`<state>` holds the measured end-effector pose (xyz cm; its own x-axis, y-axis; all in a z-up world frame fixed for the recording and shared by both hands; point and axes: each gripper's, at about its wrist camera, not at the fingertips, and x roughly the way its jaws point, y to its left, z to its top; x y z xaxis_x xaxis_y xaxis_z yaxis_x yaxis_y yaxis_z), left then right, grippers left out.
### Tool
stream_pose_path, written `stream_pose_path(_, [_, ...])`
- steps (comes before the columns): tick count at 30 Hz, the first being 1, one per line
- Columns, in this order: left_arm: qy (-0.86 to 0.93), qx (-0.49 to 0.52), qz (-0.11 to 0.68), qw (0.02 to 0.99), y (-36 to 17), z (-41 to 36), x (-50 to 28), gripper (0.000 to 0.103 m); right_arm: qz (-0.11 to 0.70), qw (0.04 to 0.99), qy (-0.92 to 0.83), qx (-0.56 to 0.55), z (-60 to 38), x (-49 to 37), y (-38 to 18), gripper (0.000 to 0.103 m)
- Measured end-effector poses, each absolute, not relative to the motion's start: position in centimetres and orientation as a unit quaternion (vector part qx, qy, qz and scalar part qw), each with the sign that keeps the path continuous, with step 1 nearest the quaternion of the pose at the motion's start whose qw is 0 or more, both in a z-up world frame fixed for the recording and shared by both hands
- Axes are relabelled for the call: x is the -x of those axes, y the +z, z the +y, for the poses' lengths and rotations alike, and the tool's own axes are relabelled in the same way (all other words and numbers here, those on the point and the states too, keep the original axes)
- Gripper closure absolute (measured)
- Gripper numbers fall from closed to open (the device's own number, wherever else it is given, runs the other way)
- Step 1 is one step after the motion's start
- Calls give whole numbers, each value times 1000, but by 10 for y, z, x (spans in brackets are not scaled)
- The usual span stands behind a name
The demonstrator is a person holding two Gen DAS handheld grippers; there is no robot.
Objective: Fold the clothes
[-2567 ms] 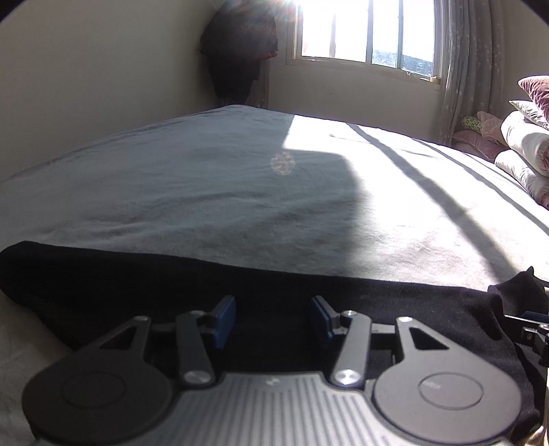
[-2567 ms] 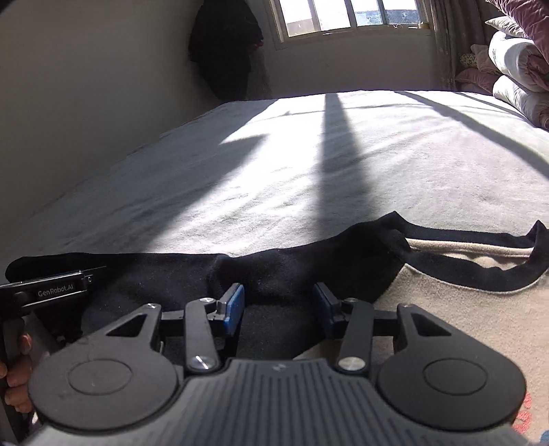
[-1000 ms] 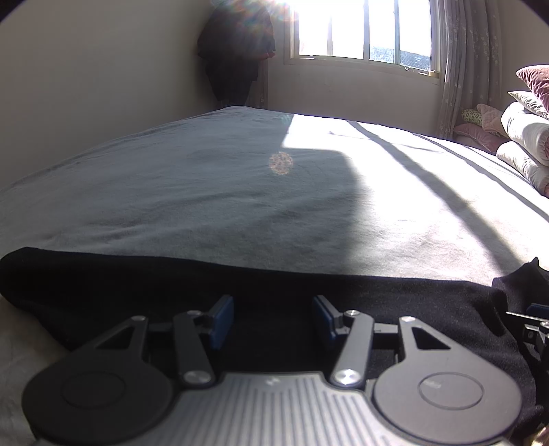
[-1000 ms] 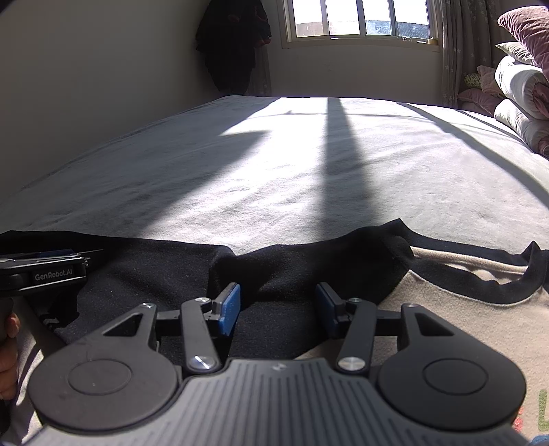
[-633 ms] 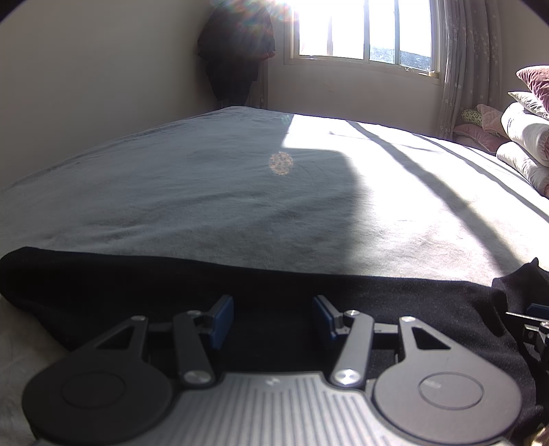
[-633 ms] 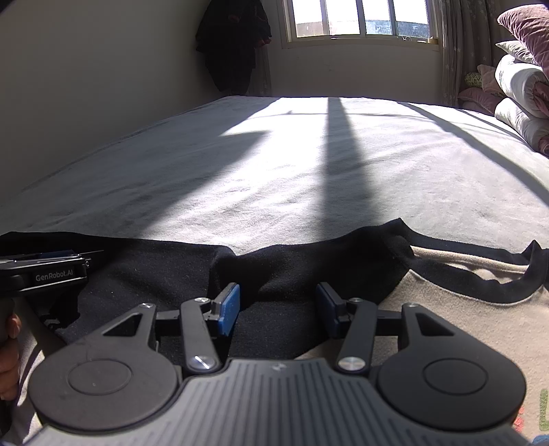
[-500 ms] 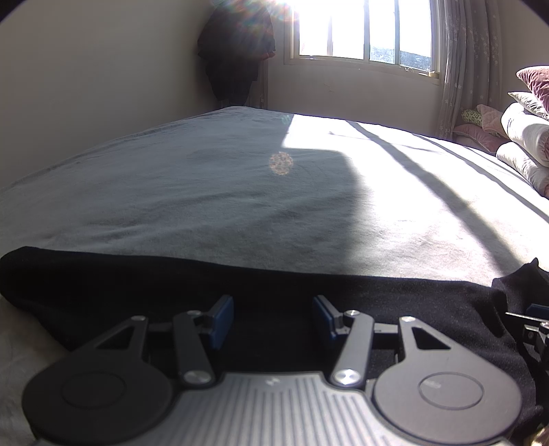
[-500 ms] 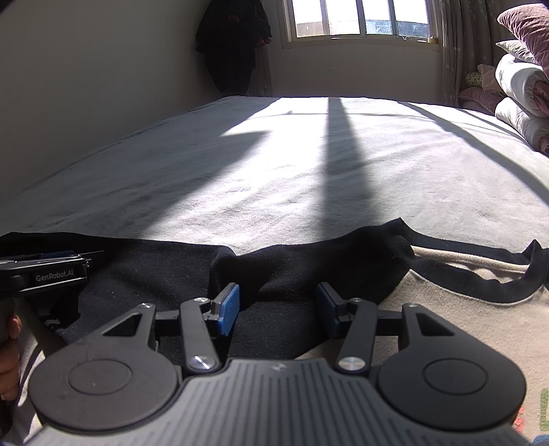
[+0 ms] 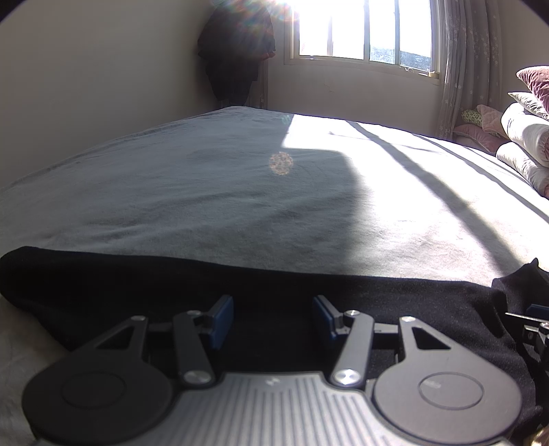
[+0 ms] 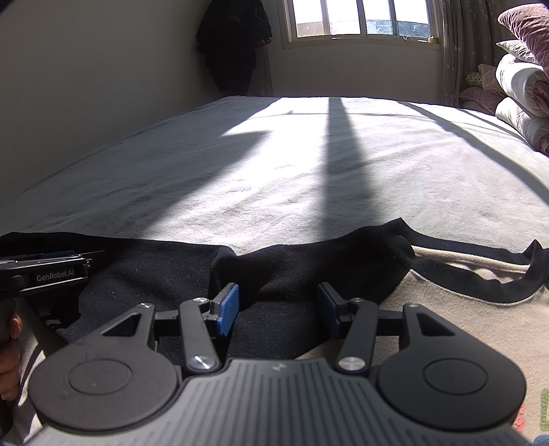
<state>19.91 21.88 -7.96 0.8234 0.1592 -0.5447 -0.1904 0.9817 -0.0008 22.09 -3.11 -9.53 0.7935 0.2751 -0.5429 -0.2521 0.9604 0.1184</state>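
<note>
A grey bed (image 9: 240,192) fills both views. The black-and-beige garment (image 10: 308,267) lies flat along its near edge. The left gripper (image 9: 272,317) and right gripper (image 10: 277,305) hover above it, jaws spread, pinching nothing.

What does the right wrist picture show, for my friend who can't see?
An open claw hovers over a black and beige garment on a grey bed. Behind are a sunny window and stacked bedding.
</note>
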Motion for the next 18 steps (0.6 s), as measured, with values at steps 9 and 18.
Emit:
stream_pose_path(9, [89, 34, 282, 955, -80, 220, -199, 50, 285, 949, 135, -15, -30, -219, -92, 48])
stream_pose_path(18, [83, 47, 280, 955, -81, 225, -198, 49, 300, 941, 153, 35, -8, -212, -82, 90])
